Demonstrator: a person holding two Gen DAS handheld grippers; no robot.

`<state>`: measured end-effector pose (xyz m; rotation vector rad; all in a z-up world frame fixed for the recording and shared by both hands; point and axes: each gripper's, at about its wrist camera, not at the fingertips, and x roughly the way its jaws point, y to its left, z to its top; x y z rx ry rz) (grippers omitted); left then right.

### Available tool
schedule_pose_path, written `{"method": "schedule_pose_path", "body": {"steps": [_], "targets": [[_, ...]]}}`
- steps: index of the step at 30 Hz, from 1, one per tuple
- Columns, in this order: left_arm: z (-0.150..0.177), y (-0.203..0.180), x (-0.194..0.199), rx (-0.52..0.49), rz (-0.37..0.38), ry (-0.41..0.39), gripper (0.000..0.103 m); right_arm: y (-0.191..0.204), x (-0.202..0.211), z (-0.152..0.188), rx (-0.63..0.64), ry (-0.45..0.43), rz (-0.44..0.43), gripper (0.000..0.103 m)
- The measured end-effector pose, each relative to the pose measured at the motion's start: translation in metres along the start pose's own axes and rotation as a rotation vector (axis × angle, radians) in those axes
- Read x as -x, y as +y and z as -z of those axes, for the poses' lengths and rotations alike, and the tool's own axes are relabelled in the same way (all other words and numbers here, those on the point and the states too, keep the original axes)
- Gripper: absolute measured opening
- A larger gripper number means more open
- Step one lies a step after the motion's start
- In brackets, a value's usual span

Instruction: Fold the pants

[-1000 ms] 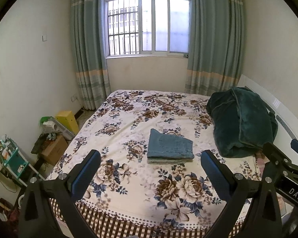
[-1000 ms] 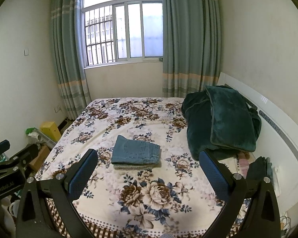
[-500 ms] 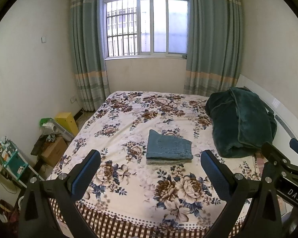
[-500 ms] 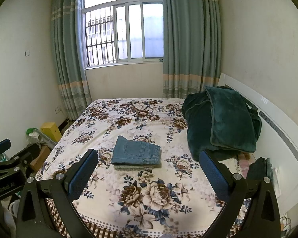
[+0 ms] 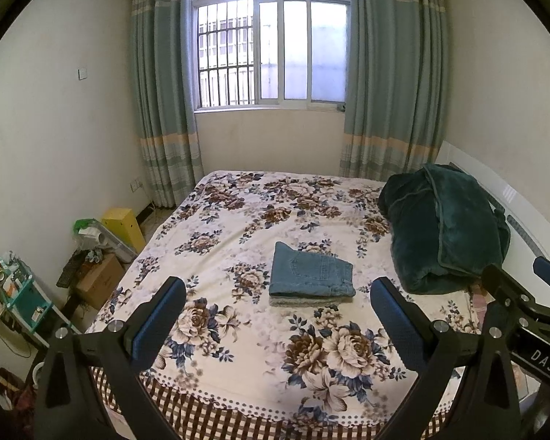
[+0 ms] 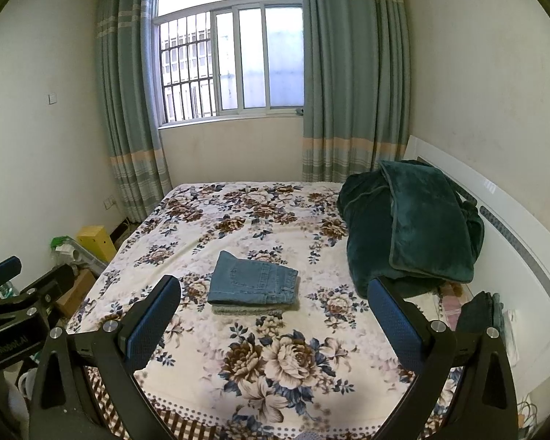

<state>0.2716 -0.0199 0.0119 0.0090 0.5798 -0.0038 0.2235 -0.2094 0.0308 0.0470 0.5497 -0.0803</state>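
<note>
Left tongs (image 5: 278, 306) at bottom of frame: spread wide, gripping nothing, touching nothing, up over the bed's near edge. Right tongs (image 6: 274, 306), same deal: fully released, pads clear of the bed (image 6: 275, 377). Past them, center frame, the pants (image 6: 253, 279) lie folded in a neat denim stack on the floral cover. Farther right, green blanket (image 6: 414, 223) heaped by the headboard.
</note>
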Motion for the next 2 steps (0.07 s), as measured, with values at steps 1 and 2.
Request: {"method": "schedule_pose_path", "body": {"steps": [1, 2], "targets": [[-0.0003, 0.0007, 0.0014, 0.002, -0.002, -0.001, 0.103, -0.0001, -0.0002, 0.0001, 0.0, 0.001, -0.002, 0.103], [-0.0006, 0.0006, 0.0012, 0.003, 0.003, 0.001, 0.103, -0.0002, -0.0004, -0.0001, -0.001, 0.002, -0.003, 0.103]]}}
